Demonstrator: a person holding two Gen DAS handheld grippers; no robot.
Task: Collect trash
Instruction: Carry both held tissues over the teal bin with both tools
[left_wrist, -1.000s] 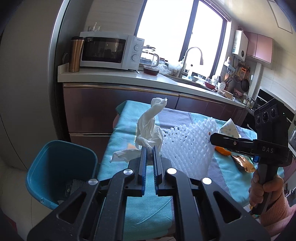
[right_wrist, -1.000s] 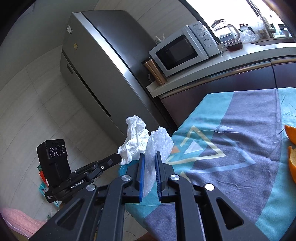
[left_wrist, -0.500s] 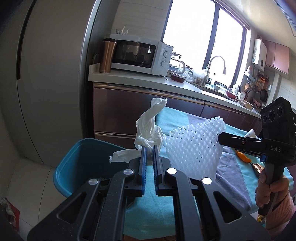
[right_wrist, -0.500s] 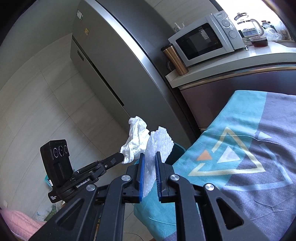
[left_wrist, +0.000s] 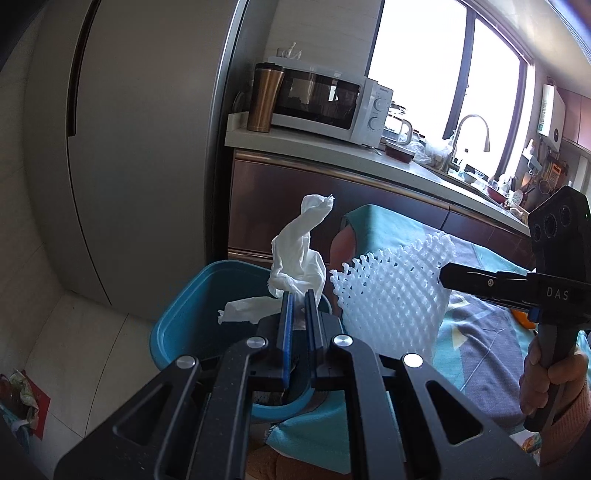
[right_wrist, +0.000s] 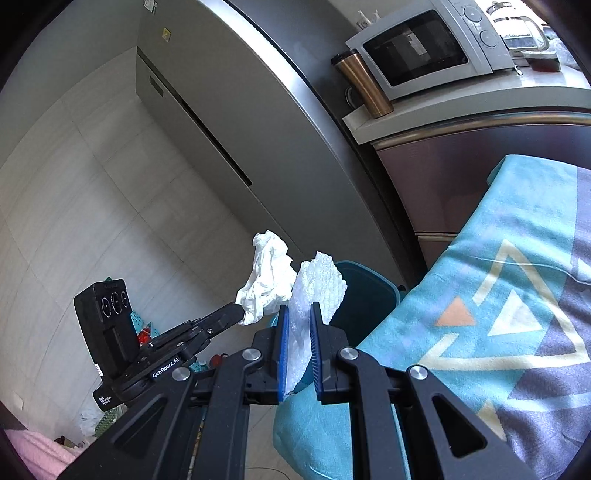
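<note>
My left gripper (left_wrist: 299, 295) is shut on a crumpled white tissue (left_wrist: 297, 254) that sticks up from its blue pads. It hangs over the open blue trash bin (left_wrist: 192, 314) standing on the floor beside the table. My right gripper (right_wrist: 298, 308) is shut on a white foam fruit net (right_wrist: 317, 284), held just right of the tissue (right_wrist: 267, 280) near the table's left end. In the left wrist view the foam net (left_wrist: 391, 291) fans out from the right gripper's tip (left_wrist: 445, 275). The bin's rim (right_wrist: 369, 280) shows behind the net.
A table with a teal and grey patterned cloth (right_wrist: 498, 314) fills the right. Behind stand a tall grey fridge (left_wrist: 140, 147) and a counter with a microwave (left_wrist: 325, 103) and a copper tumbler (left_wrist: 264, 98). A hand (left_wrist: 550, 373) holds the right gripper's handle. Orange peel (left_wrist: 522, 317) lies on the cloth.
Both grippers have swung left off the table toward the blue bin, still holding the tissue and the foam net. The bin now lies right under the left gripper's tips.
</note>
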